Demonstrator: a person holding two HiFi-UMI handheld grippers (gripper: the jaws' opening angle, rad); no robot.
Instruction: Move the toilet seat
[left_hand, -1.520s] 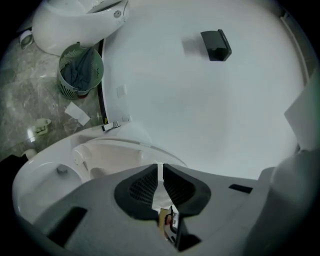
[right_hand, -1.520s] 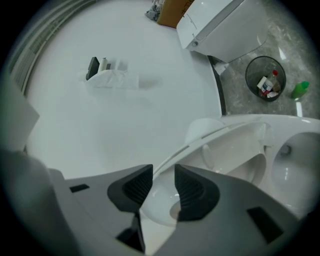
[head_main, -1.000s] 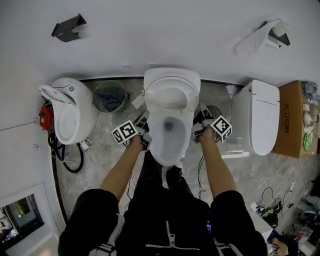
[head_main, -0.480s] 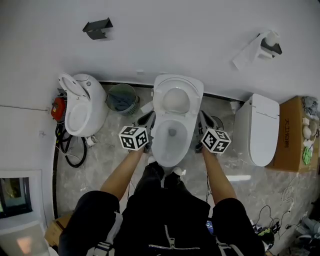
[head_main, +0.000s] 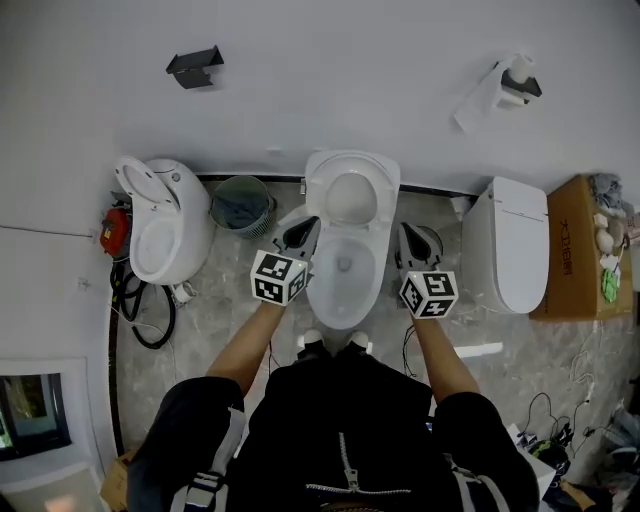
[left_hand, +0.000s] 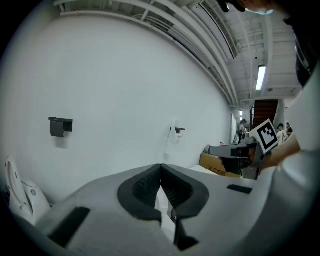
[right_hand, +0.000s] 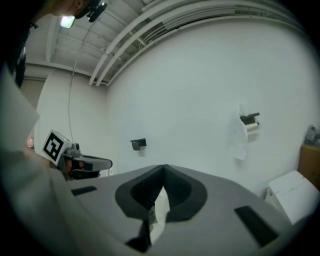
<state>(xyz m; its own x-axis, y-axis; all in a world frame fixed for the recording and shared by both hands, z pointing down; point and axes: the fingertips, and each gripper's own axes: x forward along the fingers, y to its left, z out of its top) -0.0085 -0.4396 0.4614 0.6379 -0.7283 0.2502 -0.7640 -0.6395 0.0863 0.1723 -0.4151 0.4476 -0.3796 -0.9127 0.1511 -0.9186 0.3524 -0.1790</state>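
The white toilet (head_main: 345, 262) stands in the middle against the wall, its bowl uncovered and its seat and lid (head_main: 351, 194) tipped up at the back. My left gripper (head_main: 301, 235) hovers shut beside the bowl's left rim, holding nothing. On the bowl's other side my right gripper (head_main: 414, 241) is shut too, and empty. Both point up at the white wall. In the left gripper view the jaws (left_hand: 161, 168) meet with nothing between them, and the right gripper's marker cube (left_hand: 265, 136) shows at the right. The right gripper view shows its own jaws (right_hand: 162, 171) closed likewise.
A second toilet (head_main: 160, 230) with raised lid stands at the left, a closed one (head_main: 518, 242) at the right. A waste basket (head_main: 240, 205) sits left of the middle toilet. A cardboard box (head_main: 578, 250), floor cables (head_main: 140, 305), a paper holder (head_main: 505, 85) and a black bracket (head_main: 195, 65) are around.
Both grippers have come up and back from the bowl's sides, closer to the head camera, still shut. The head view has shifted.
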